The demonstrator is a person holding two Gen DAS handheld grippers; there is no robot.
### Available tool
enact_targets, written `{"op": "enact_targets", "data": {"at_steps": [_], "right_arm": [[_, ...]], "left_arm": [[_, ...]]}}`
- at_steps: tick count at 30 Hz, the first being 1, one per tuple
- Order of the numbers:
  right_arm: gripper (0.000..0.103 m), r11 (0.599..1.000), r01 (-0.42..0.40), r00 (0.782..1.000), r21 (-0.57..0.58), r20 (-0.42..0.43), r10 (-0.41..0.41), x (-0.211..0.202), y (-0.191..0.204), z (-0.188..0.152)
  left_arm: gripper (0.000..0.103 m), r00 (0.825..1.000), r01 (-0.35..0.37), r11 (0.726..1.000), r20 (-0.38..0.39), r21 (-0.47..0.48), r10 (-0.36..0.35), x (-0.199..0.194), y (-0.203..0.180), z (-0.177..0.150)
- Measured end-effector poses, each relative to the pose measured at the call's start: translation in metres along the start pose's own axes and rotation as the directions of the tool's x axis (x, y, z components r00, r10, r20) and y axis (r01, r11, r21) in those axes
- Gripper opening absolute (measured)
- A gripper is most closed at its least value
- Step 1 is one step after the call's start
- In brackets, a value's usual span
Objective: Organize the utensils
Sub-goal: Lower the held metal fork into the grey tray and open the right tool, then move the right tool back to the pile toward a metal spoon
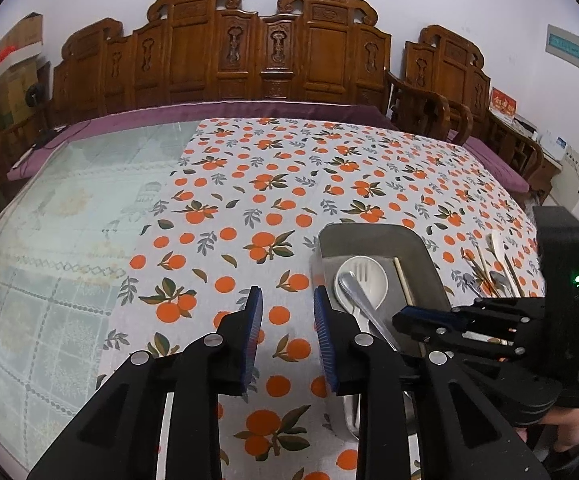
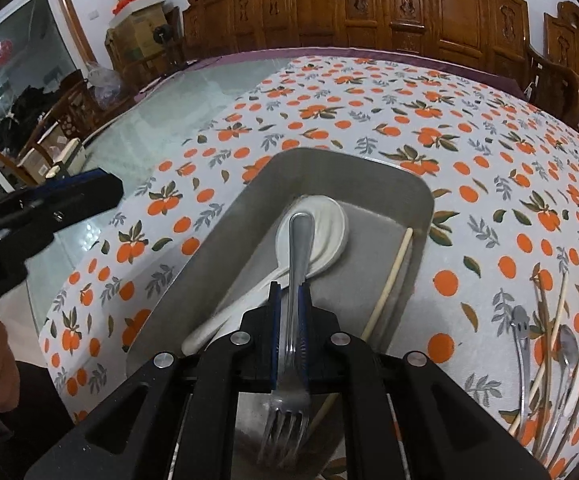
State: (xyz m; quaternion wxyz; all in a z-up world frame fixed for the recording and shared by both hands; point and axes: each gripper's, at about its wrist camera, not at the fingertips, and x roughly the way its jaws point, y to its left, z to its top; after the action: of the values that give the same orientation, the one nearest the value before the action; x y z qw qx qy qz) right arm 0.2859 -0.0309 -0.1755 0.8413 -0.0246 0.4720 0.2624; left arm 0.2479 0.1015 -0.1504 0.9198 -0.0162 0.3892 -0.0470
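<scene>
One metal fork [image 2: 295, 320] sits clamped between the two blue pads of the right gripper [image 2: 289, 300], its tines pointing back toward the camera and its handle reaching forward, past the fingertips, over the bowl of one white ladle-style spoon [image 2: 321, 236]. The handle end lies across that spoon; whether it rests on it or hangs just above it cannot be told. The spoon lies inside one grey metal tray [image 2: 225, 248], directly ahead of and beneath the right fingers, its handle running back to the left side of them. One pale chopstick [image 2: 389, 280] lies along the tray's right wall, just to the right of the same fingers.

Further right of the right gripper, outside the tray, a loose heap of utensils [image 2: 549, 352] lies on the cloth: at least two metal spoons, one white plastic spoon and several chopsticks, overlapping too much to count exactly.

The left gripper [image 1: 287, 316] hangs over the tablecloth [image 1: 249, 184] just left of the tray, its two fingers parted with nothing between them; only the orange-printed cloth shows in the gap. Its right finger stands beside the tray's left wall.

One cloth covers the right part of the table; to the left of the left fingers, bare glass tabletop [image 1: 69, 200] shows. Carved wooden benches [image 1: 265, 52] line the wall behind.
</scene>
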Motion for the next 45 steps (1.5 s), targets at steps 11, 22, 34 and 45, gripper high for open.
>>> {"op": "enact_targets", "data": {"at_steps": [11,22,34,45], "right_arm": [[0.011,0.999,0.054,0.995,-0.002,0.087,-0.054,-0.071,-0.036,-0.022],[0.014,0.983,0.164,0.98,0.082,0.1,-0.172,-0.113,-0.1,-0.054],[0.027,0.955,0.254,0.962,0.152,0.063,-0.266,-0.134,-0.166,-0.087],[0.028,0.969,0.214,0.977,0.127,-0.023,-0.213,-0.088,-0.175,-0.098]], "left_arm": [[0.044,1.0,0.022,0.998,0.016,0.053,-0.022,-0.002,-0.035,-0.005],[0.055,0.998,0.059,0.993,0.011,0.102,-0.06,0.002,-0.071,-0.009],[0.058,0.994,0.104,0.979,-0.001,0.175,-0.105,0.01,-0.123,-0.021],[0.058,0.99,0.14,0.965,-0.006,0.221,-0.142,0.008,-0.151,-0.033]]}}
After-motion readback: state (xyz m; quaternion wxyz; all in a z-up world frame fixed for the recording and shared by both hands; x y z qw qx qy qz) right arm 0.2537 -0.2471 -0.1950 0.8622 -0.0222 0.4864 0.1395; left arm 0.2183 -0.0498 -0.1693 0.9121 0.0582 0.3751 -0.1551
